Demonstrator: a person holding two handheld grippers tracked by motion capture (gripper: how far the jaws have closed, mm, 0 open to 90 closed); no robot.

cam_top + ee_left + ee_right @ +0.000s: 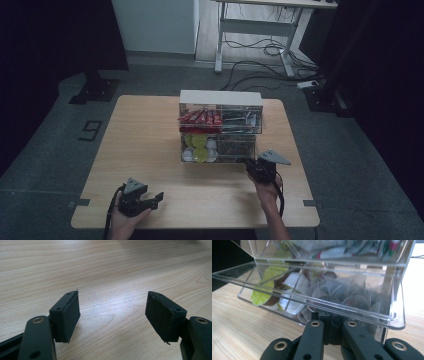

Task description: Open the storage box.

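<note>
Nearest to where I stood, the left gripper [150, 200] rested in the person's hand at the near left corner of the wooden tabletop [145, 145], its jaws spread wide with nothing but bare wood between its pads [67, 315].

Further along the near edge, toward the right, the right gripper [252, 167] pointed away from the person into the front lower corner of a clear plastic organiser [220, 127] that stood at the middle of the tabletop, closer to the far edge. Its jaws were drawn together just under the tilted transparent flap [312, 302] of the lower right compartment; whether they pinched the flap's edge or merely met beneath it, I could not tell.

Behind that flap lay tea bags [352, 295], and beside them round capsules [262, 293] with green and white lids. Red sachets [200, 119] filled the upper left compartment.

The organiser's long axis ran left to right, directly ahead of the right gripper, so that hand seemed the one placed to work the flap.
</note>
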